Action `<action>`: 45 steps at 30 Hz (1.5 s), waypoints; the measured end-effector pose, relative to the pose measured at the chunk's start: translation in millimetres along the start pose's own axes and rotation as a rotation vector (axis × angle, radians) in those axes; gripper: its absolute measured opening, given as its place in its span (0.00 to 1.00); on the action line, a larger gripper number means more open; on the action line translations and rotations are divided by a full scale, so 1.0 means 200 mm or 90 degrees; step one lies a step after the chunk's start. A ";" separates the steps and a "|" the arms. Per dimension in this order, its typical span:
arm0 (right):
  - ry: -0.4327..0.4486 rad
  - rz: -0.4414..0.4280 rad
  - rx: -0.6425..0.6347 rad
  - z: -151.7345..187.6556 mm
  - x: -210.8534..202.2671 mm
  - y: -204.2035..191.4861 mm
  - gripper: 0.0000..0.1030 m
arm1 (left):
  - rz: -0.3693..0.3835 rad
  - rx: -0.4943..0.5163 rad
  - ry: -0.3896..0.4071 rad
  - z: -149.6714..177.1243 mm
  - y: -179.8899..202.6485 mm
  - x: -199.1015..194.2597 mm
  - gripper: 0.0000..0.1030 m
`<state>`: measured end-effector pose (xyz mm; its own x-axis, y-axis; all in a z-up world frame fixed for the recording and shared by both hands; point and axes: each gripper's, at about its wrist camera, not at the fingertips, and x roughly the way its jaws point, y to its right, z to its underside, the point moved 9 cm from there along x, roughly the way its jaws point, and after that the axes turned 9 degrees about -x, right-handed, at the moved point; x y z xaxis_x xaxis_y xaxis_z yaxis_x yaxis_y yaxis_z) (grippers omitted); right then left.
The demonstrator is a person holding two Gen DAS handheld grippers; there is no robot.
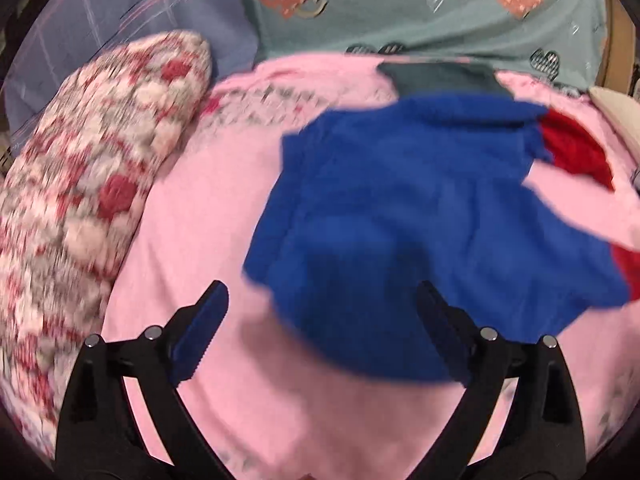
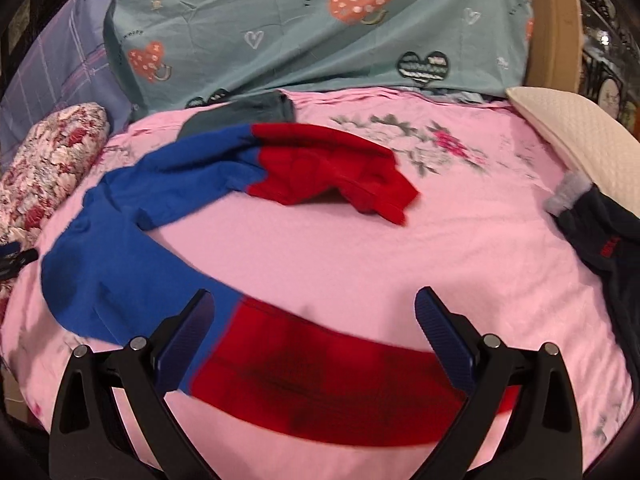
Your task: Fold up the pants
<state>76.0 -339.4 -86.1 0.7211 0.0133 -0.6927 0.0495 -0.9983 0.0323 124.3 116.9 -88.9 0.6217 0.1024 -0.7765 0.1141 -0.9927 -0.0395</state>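
Note:
Blue and red pants (image 2: 168,200) lie spread and rumpled on a pink bedsheet (image 2: 400,240). The upper part is blue, both legs turn red. One red leg (image 2: 340,392) runs across the near side, the other (image 2: 336,172) is bunched farther back. In the left wrist view the blue part (image 1: 400,220) fills the middle. My left gripper (image 1: 322,304) is open above the blue edge, holding nothing. My right gripper (image 2: 314,308) is open above the near red leg, holding nothing.
A floral red-and-white pillow (image 1: 88,184) lies at the left. A teal heart-print cover (image 2: 320,32) and a purple plaid cloth (image 2: 64,64) are at the back. A cream pillow (image 2: 568,120) and dark garment (image 2: 600,248) are at the right. A grey-green garment (image 2: 240,114) lies behind the pants.

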 end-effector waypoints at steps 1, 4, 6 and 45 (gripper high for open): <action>0.000 0.014 0.017 0.05 -0.02 0.06 0.97 | -0.004 -0.010 -0.016 0.06 -0.05 0.02 0.93; 0.009 0.053 0.050 0.15 -0.08 0.19 0.97 | -0.008 -0.079 -0.054 0.17 -0.17 0.12 0.92; 0.010 0.075 0.075 0.22 -0.13 0.28 0.97 | 0.026 -0.135 -0.063 0.18 -0.18 0.15 0.92; -0.180 0.087 0.205 0.31 -0.11 0.86 0.55 | 0.127 -0.214 -0.029 0.18 -0.15 -0.20 0.11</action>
<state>26.1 -514.0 -111.0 0.4872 -0.0921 -0.8684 -0.2831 -0.9574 -0.0574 67.2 139.8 -79.2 0.6229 -0.1008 -0.7758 0.2468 -0.9157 0.3172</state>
